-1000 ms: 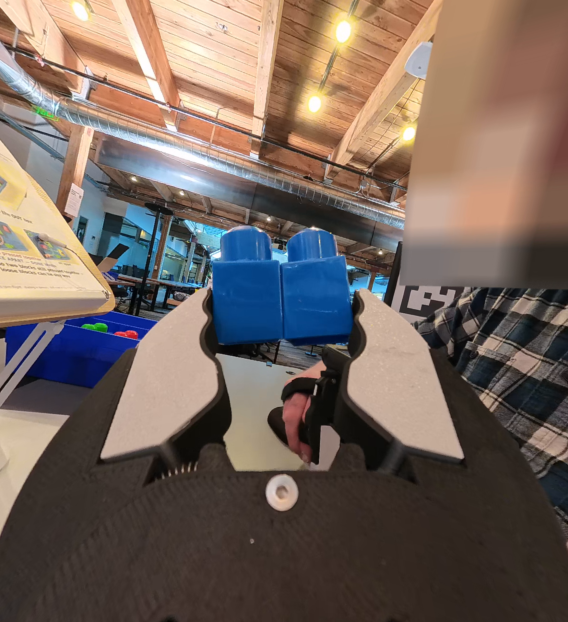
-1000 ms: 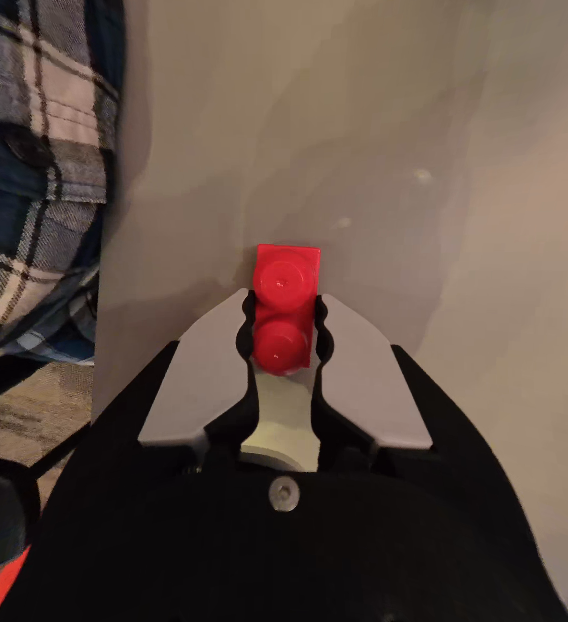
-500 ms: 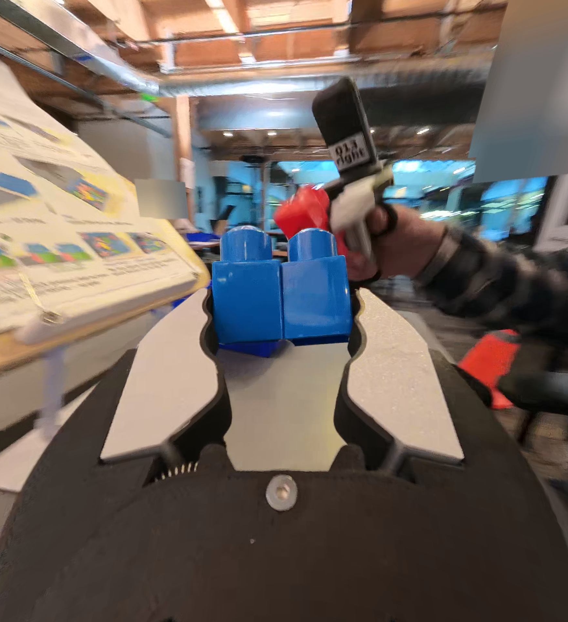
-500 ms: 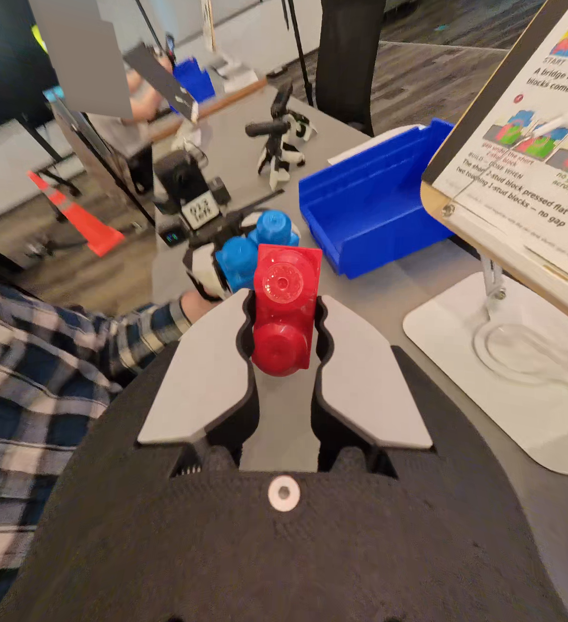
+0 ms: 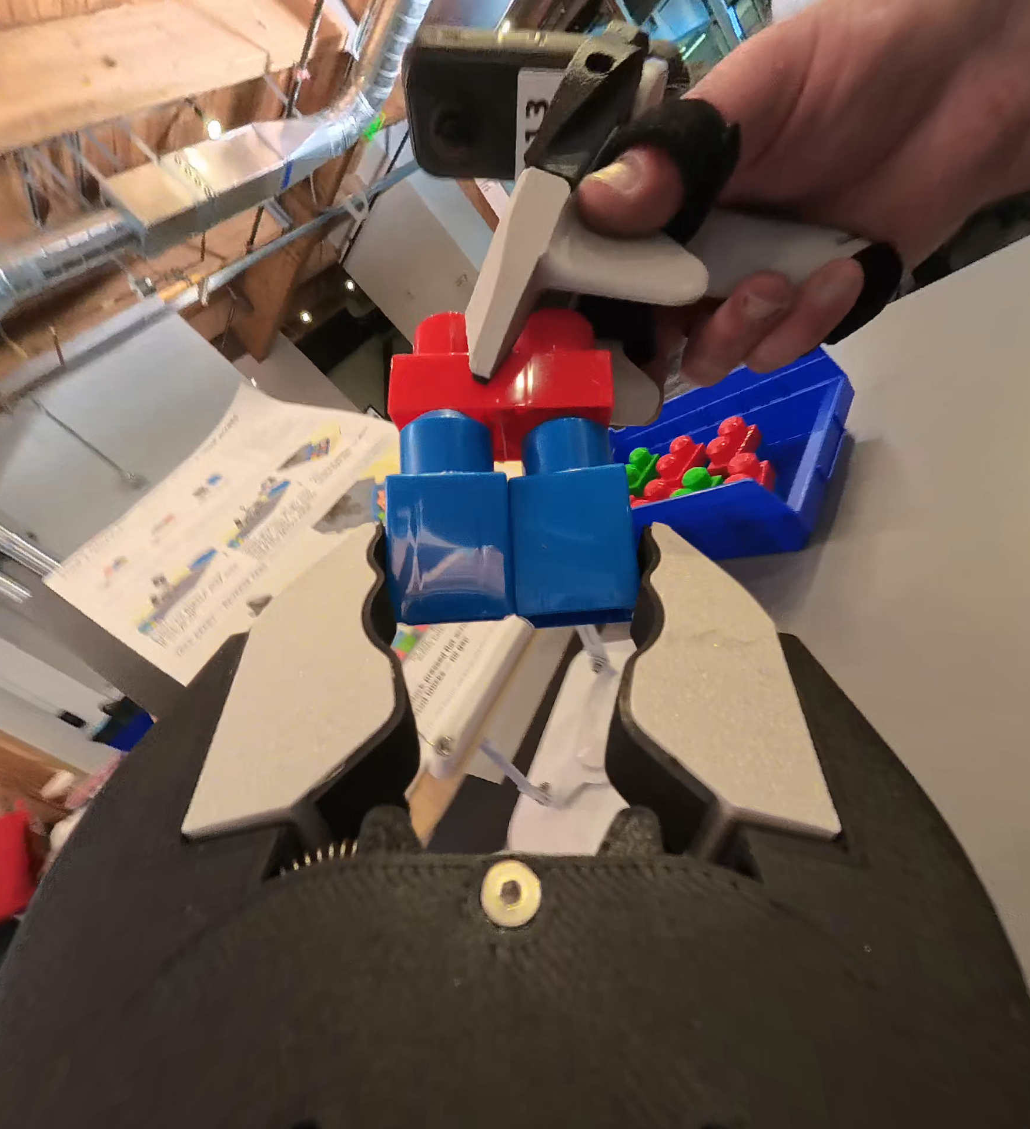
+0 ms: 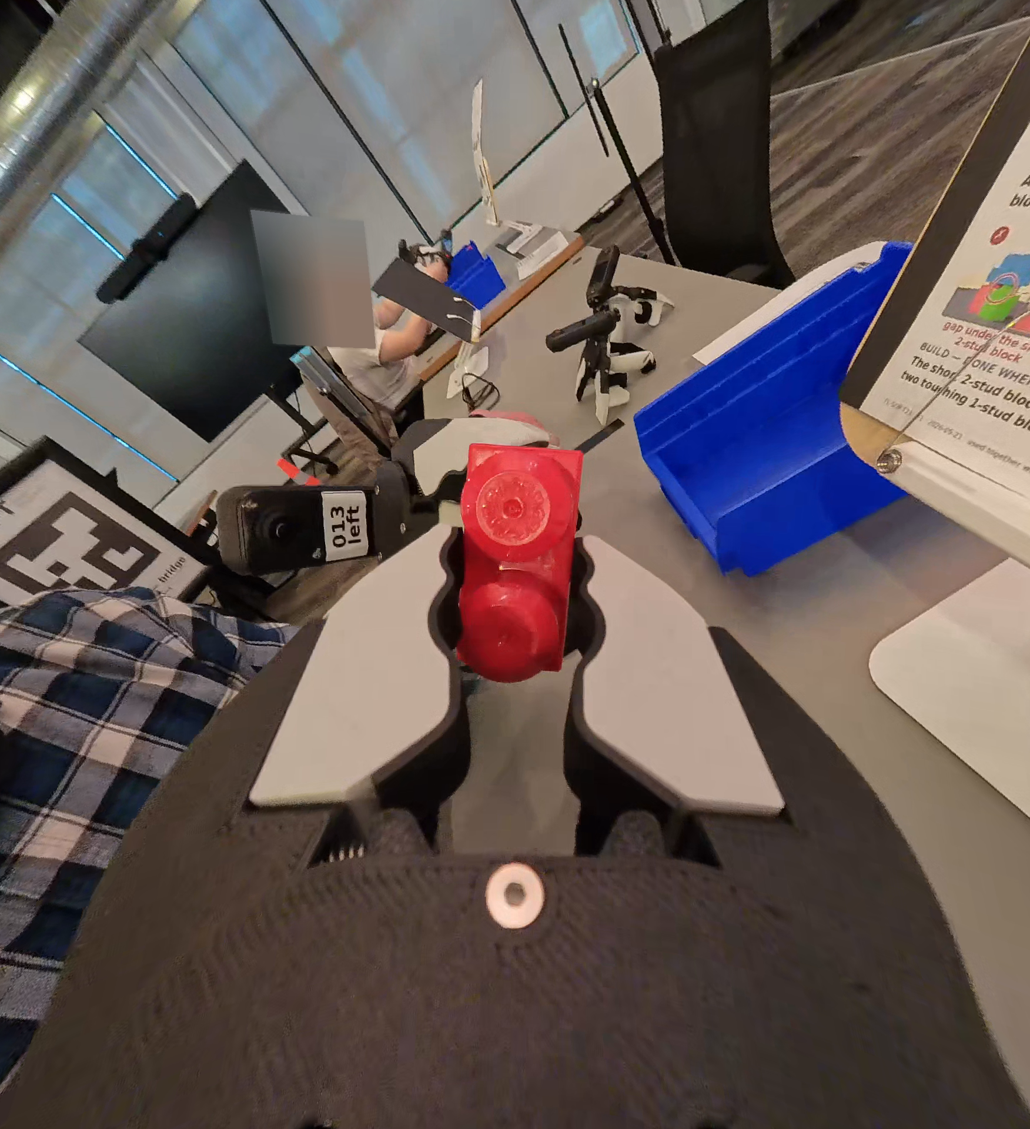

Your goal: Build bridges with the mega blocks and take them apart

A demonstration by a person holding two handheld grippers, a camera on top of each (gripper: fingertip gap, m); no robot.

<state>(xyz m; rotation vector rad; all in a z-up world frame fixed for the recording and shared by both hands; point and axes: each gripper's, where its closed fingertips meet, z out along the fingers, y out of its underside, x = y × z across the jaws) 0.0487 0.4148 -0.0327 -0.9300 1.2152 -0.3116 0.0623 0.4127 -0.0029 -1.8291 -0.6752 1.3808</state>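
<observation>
Left gripper: my jaws clamp two blue blocks, side by side | right gripper: jaws clamp red block, at 12 o'clock over blue studs | risk: misaligned press splays the blue pair, or red block twists in grip.

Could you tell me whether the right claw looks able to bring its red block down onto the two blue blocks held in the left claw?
Probably yes: the red block sits just above the blue blocks' uncovered studs, nothing between them.
</observation>
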